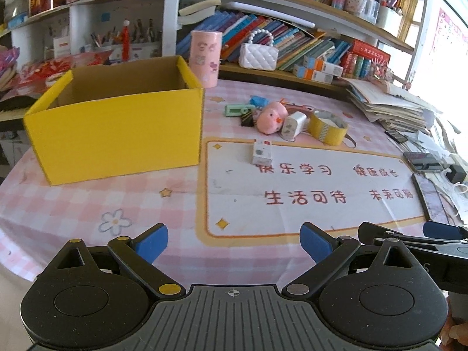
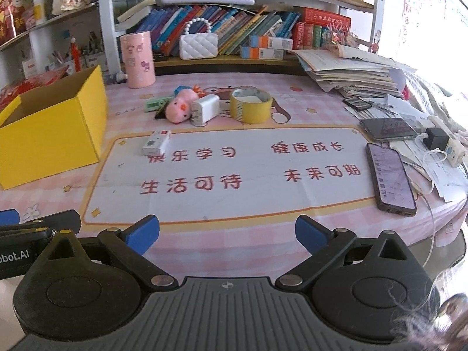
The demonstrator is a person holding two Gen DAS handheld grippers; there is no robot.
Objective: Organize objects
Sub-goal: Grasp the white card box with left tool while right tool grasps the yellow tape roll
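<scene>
Both hand-held grippers are held low over the near edge of the worktop (image 2: 234, 199), side by side and well apart from the things to be sorted. The left hand-held gripper (image 1: 234, 241) is spread wide, with nothing between its blue pads (image 1: 153, 241); the right hand-held gripper (image 2: 227, 232) is likewise spread and empty.

An open yellow box (image 1: 117, 128) is stood on the left of the worktop, and its visible interior is bare cardboard (the floor of it cannot be seen). Behind its far right corner a pink canister (image 1: 204, 58) is stood upright.

The loose things are gathered in a cluster at the middle back. A pink plush (image 2: 180, 106) is laid against a white charger (image 2: 206, 108), the two touching. Just beside the charger a yellow tape roll (image 2: 251, 104) is set flat. A green item (image 2: 155, 104) and a blue one (image 2: 182, 90) are seen behind the plush, too small to be told. A small white carton (image 2: 157, 142) is laid alone, nearer than the cluster, on the edge of the printed white panel.

Two phones (image 2: 390, 177) are laid at the right side, beside a paper stack (image 2: 348, 73).
</scene>
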